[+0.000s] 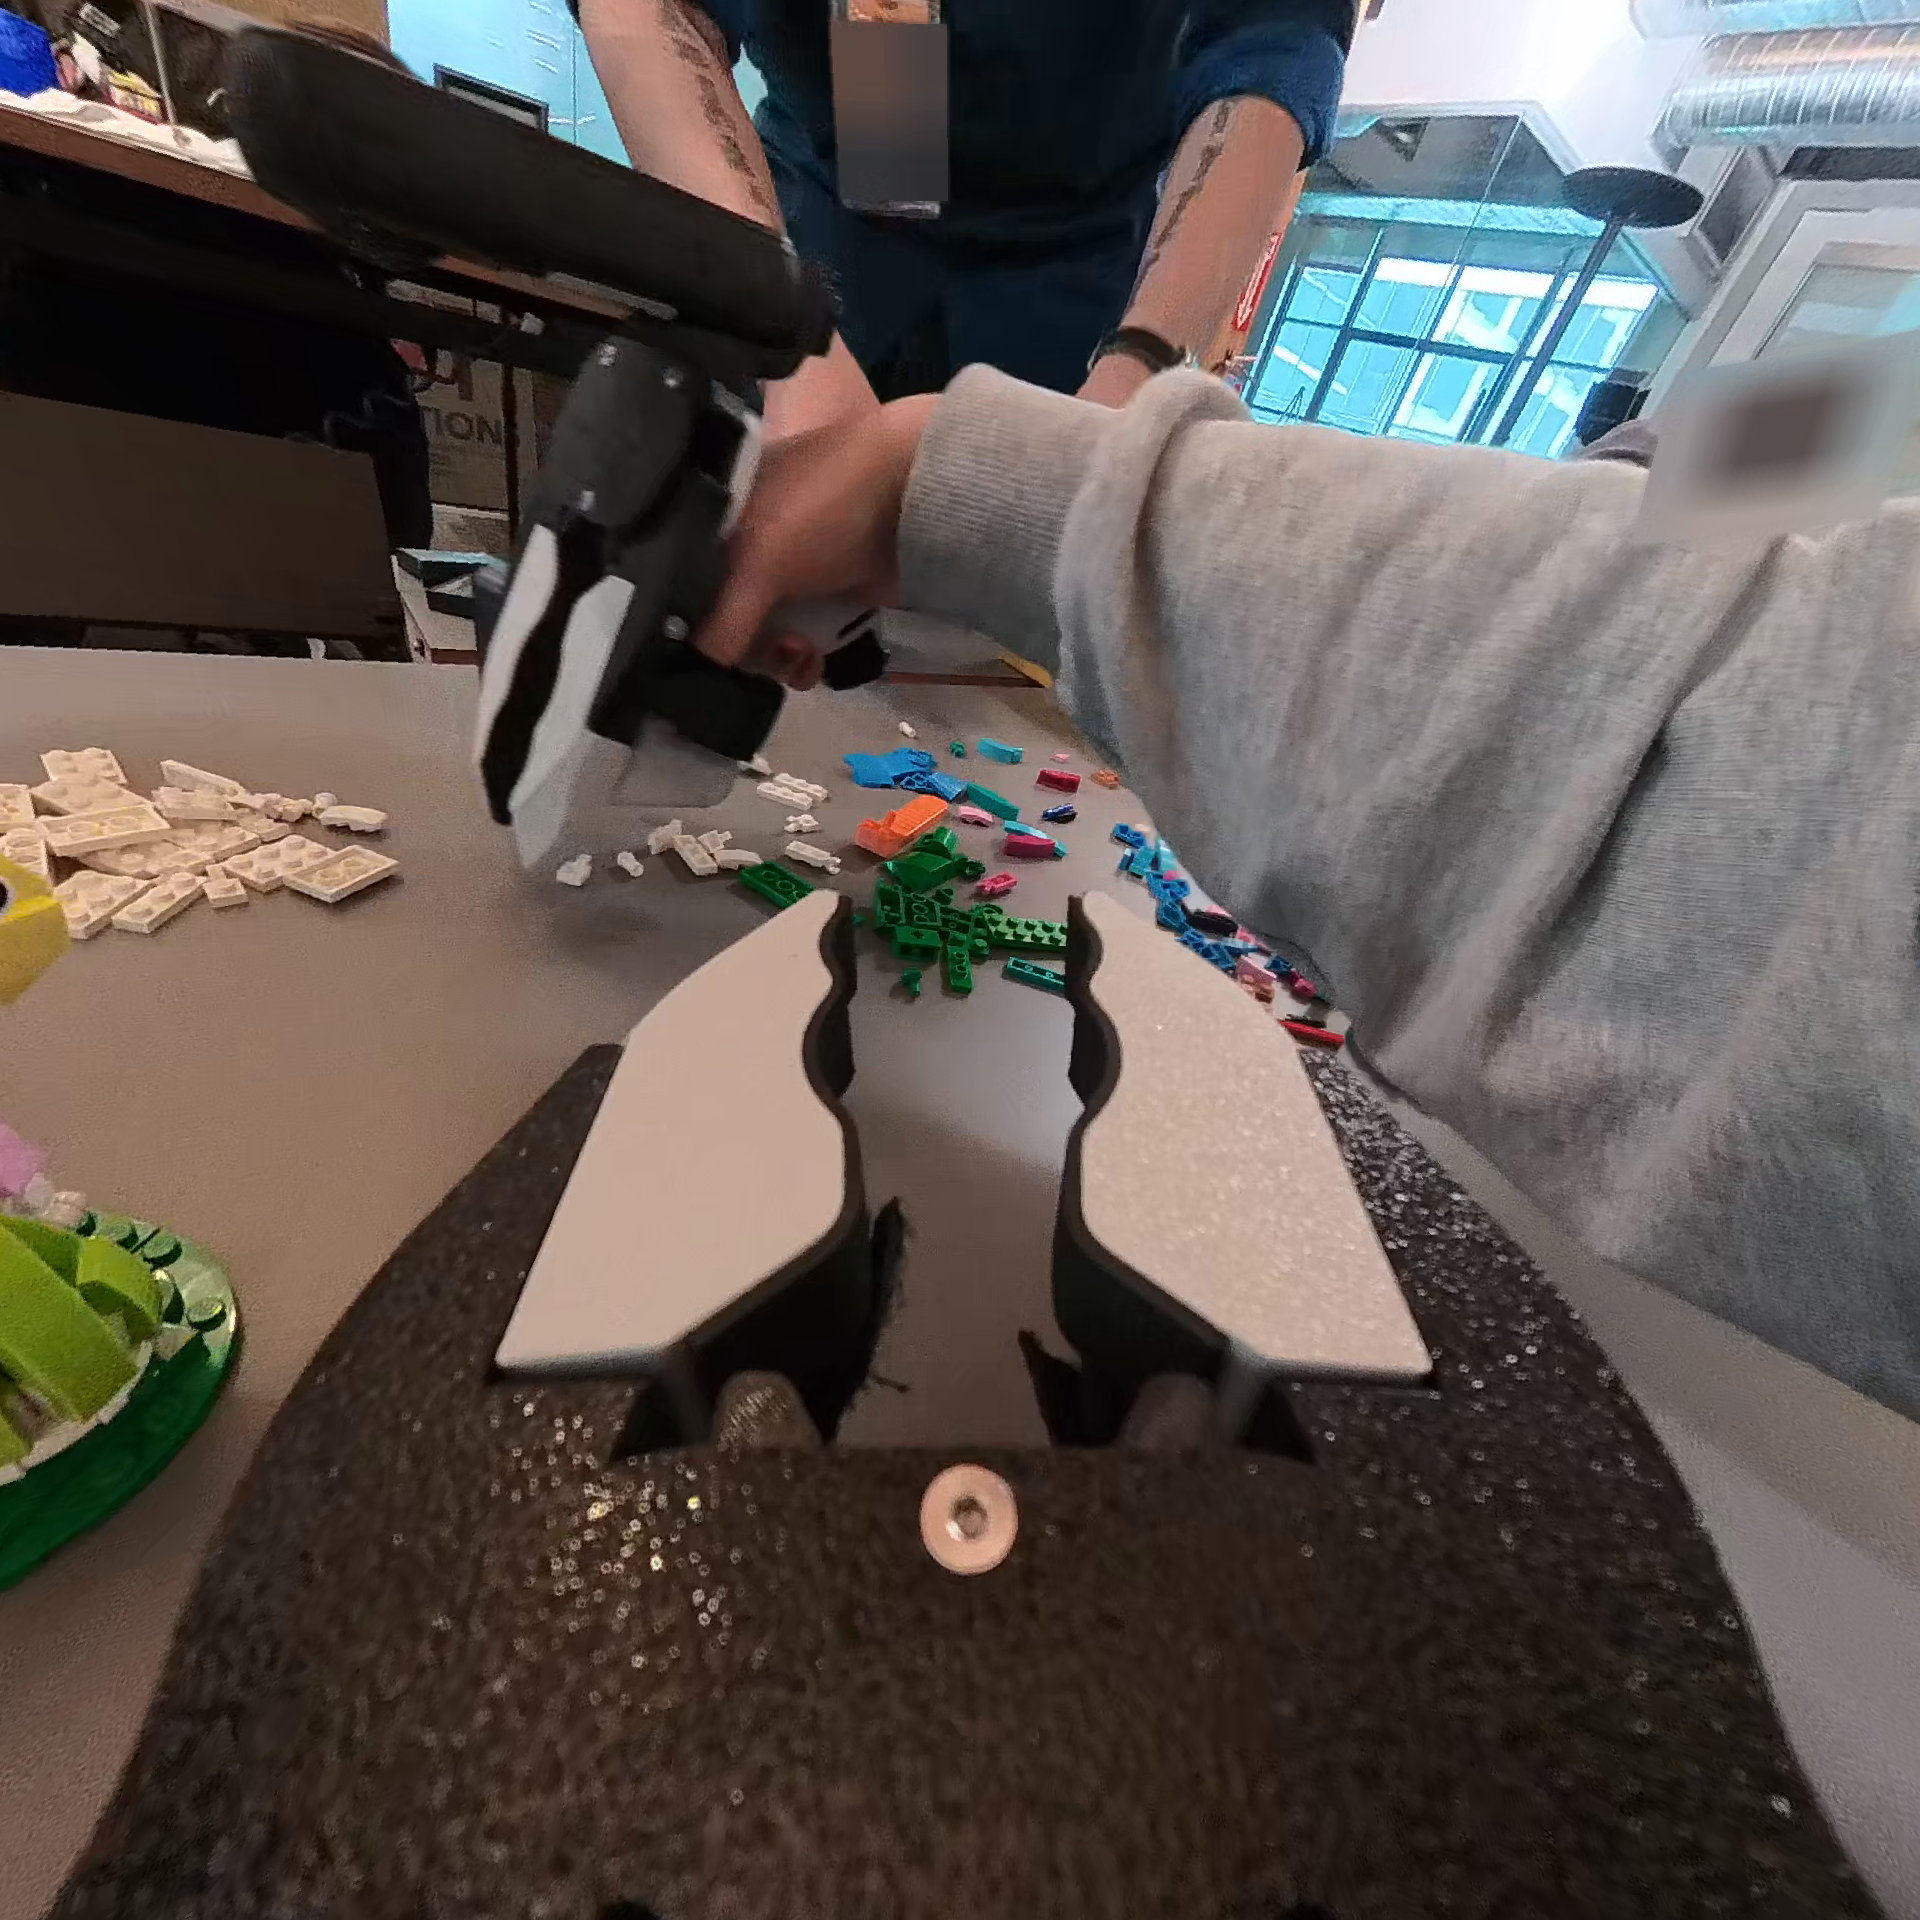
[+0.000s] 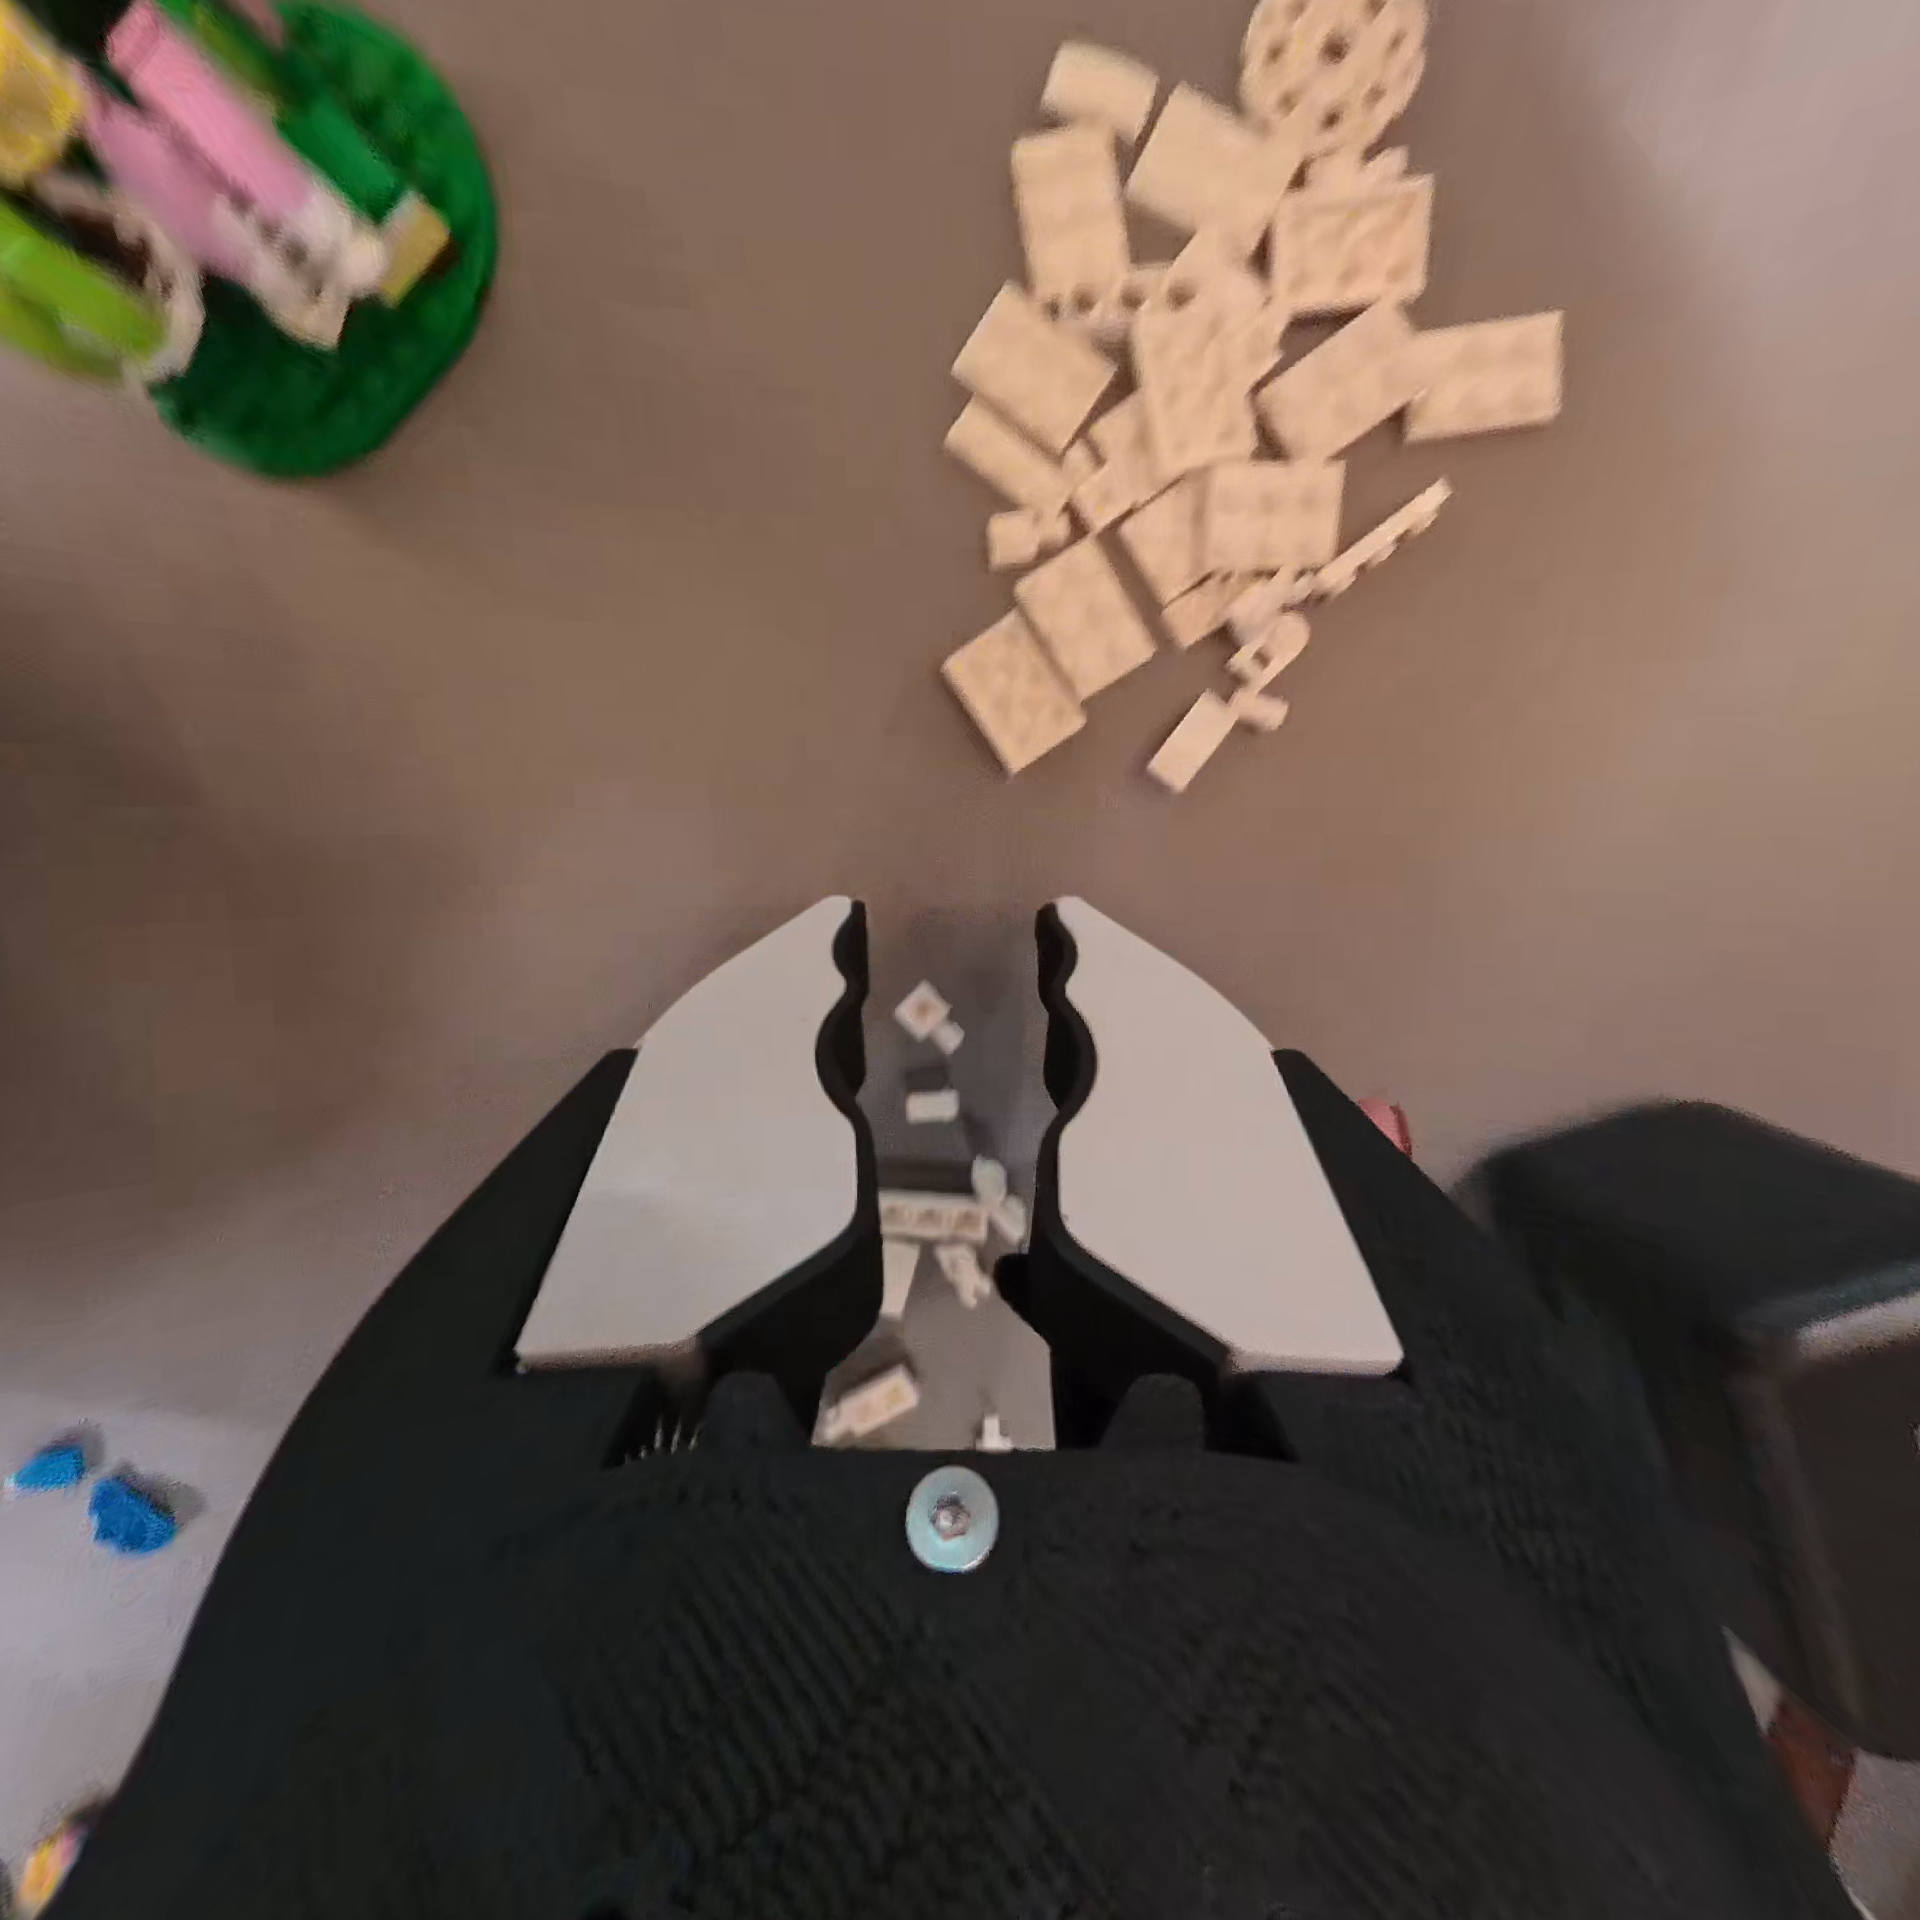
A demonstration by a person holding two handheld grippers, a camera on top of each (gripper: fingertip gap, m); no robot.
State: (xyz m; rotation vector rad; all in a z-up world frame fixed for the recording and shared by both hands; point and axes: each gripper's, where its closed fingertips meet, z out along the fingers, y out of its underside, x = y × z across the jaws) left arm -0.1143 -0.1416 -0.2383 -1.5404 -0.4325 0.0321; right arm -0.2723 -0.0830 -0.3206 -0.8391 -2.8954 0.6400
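Observation:
In the left wrist view my left gripper (image 1: 961,914) is open and empty, low over the grey table (image 1: 364,1039). Loose green bricks (image 1: 956,925) lie just beyond its fingertips. My right gripper (image 1: 525,831) hangs tilted above small white pieces (image 1: 707,847), held by a hand in a grey sleeve (image 1: 1455,779). In the right wrist view my right gripper (image 2: 945,914) looks straight down with its fingers apart and nothing between the pads. Small white pieces (image 2: 930,1013) lie on the table below it. A pile of white plates (image 2: 1195,416) lies ahead to the right.
A round green base with a lime, pink and white build (image 2: 343,343) stands at the left; it also shows in the left wrist view (image 1: 104,1382). An orange piece (image 1: 902,823), blue pieces (image 1: 894,769) and pink pieces lie beyond. A second person (image 1: 987,156) stands across the table.

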